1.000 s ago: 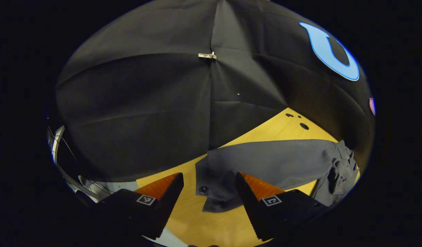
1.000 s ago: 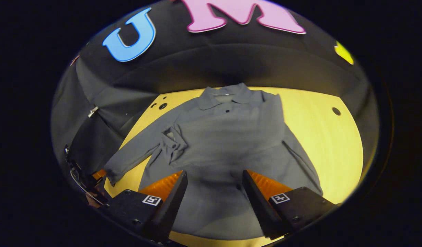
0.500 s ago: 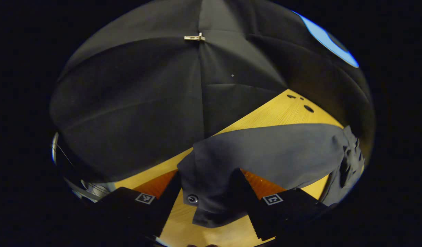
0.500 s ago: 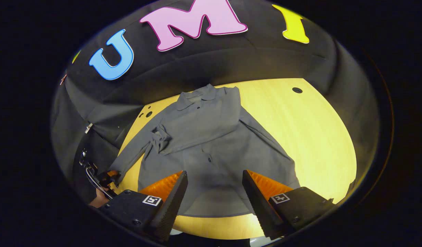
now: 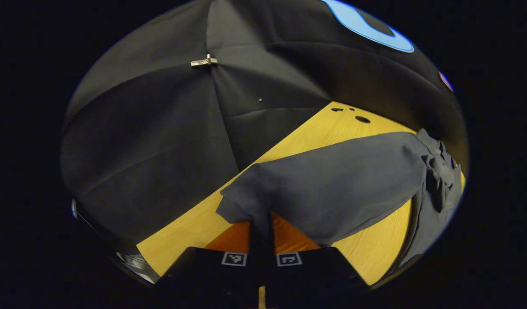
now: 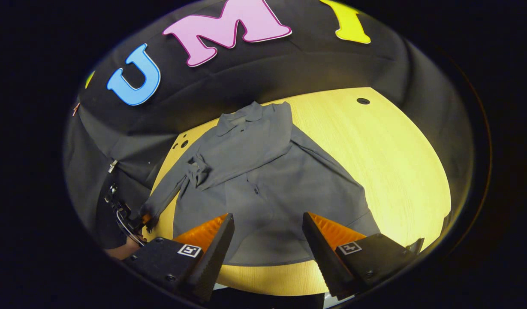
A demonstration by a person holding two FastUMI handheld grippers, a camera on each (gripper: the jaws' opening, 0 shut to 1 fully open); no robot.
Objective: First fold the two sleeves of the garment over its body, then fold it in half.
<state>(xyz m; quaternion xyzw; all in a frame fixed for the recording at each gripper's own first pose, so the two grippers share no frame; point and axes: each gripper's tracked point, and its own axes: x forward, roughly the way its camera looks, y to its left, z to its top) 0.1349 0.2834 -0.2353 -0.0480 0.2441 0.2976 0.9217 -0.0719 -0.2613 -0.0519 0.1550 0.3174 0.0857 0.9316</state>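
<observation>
A grey button-up garment [image 6: 267, 180] lies flat on the yellow wooden table [image 6: 396, 163], collar toward the far wall. One sleeve [image 6: 250, 150] is folded across its chest. The other sleeve [image 5: 332, 184] stretches out to the side. My left gripper [image 5: 260, 223] is shut on that sleeve's cuff, lifting it slightly off the table; in the right gripper view the left gripper [image 6: 139, 219] shows at the sleeve's end. My right gripper [image 6: 267, 234] hangs open above the garment's hem, holding nothing.
The table's near edge [image 6: 272, 281] runs just below the hem. Small dark holes [image 6: 363, 101] mark the tabletop at the far right and far left [image 5: 362, 119]. Black cloth walls surround the table, pinned with a metal clip [image 5: 203, 62].
My left gripper has closed on the sleeve cuff, which was loose between its open fingers before. My right gripper has pulled back toward the hem and stays open.
</observation>
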